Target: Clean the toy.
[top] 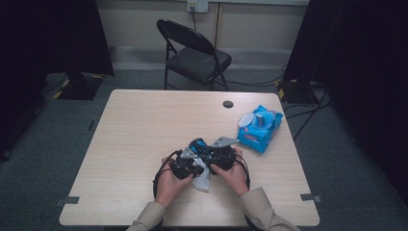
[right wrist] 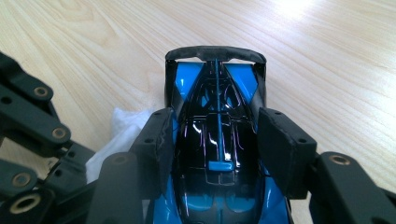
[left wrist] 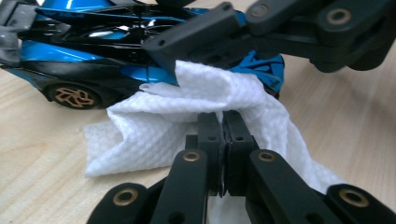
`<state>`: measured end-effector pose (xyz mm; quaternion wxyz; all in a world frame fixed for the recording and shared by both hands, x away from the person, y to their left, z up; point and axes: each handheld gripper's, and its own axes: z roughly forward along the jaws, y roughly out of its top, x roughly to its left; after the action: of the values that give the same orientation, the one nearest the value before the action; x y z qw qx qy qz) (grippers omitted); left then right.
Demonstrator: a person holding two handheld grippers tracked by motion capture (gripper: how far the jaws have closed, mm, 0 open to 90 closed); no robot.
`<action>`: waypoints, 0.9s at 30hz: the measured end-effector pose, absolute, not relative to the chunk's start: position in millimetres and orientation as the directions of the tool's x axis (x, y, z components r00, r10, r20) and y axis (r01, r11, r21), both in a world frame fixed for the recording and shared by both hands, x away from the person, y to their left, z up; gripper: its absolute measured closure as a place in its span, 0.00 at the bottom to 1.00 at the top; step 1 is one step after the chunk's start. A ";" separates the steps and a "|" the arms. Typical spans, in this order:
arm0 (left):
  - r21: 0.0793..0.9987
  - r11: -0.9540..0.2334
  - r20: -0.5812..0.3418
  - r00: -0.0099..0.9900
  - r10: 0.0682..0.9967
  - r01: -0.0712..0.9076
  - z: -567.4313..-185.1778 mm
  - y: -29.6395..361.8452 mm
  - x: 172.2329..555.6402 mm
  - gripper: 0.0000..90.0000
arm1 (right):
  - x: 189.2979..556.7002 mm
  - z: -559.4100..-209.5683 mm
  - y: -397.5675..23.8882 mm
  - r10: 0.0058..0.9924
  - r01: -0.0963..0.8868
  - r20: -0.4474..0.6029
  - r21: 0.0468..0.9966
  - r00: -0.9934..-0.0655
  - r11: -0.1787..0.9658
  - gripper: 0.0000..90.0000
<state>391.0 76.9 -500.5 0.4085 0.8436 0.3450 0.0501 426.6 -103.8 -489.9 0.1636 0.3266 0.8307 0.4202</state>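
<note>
A blue and black toy racing car [right wrist: 217,112] stands on the wooden table [top: 144,125]. My right gripper [right wrist: 217,140] is shut on it, one pad [right wrist: 278,144] against each side of its body. My left gripper [left wrist: 223,123] is shut on a crumpled white wipe [left wrist: 168,116], which lies against the car's [left wrist: 88,56] side near a gold-spoked wheel. In the high view both grippers meet at the table's front middle: the left gripper [top: 188,167], the right gripper [top: 217,154], the car [top: 197,143] between them, and the wipe [top: 202,182] hanging below.
A blue pack of wipes [top: 260,127] with its lid open lies at the table's right. A round cable hole [top: 228,104] sits near the far edge. A black folding chair [top: 195,53] stands beyond the table. The person's sleeves come in from the bottom.
</note>
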 end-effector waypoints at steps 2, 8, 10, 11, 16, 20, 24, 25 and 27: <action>0.723 -0.431 -0.200 0.760 0.618 0.540 -500.5 75.6 389.2 0.98 | 426.6 -489.9 -103.8 0.680 0.405 0.003 0.805 -0.733 0.434 0.52; 0.723 -0.451 -0.187 0.777 0.601 0.523 -499.8 66.7 382.7 0.98 | 426.7 -490.0 -103.8 0.679 0.404 0.001 0.805 -0.734 0.434 0.52; 0.723 -0.452 -0.186 0.778 0.600 0.522 -499.7 65.6 381.6 0.98 | 426.7 -489.9 -103.7 0.680 0.405 0.001 0.804 -0.734 0.435 0.52; 0.721 -0.454 -0.187 0.778 0.599 0.523 -499.7 65.4 381.2 0.98 | 426.6 -489.9 -103.6 0.680 0.405 0.001 0.804 -0.733 0.435 0.52; 0.722 -0.459 -0.192 0.787 0.586 0.518 -499.7 62.0 378.2 0.98 | 426.7 -489.8 -103.6 0.679 0.405 0.002 0.804 -0.734 0.435 0.52; 0.724 -0.465 -0.186 0.793 0.580 0.510 -499.6 58.0 376.0 0.98 | 426.7 -489.6 -103.6 0.680 0.406 0.002 0.803 -0.733 0.436 0.52; 0.723 -0.464 -0.192 0.794 0.576 0.511 -499.7 56.3 373.9 0.98 | 426.8 -489.6 -103.6 0.679 0.406 0.001 0.803 -0.734 0.437 0.52; 0.724 -0.465 -0.193 0.797 0.572 0.510 -499.9 55.8 373.3 0.98 | 426.9 -489.5 -103.5 0.679 0.405 0.001 0.803 -0.734 0.437 0.52; 0.724 -0.464 -0.196 0.798 0.569 0.509 -500.0 54.1 371.8 0.98 | 426.9 -489.5 -103.5 0.679 0.406 0.001 0.803 -0.734 0.437 0.52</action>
<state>371.8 54.1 -500.0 0.4102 0.8549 0.3154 0.0365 426.9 -103.5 -489.5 0.1634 0.3260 0.8318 0.4185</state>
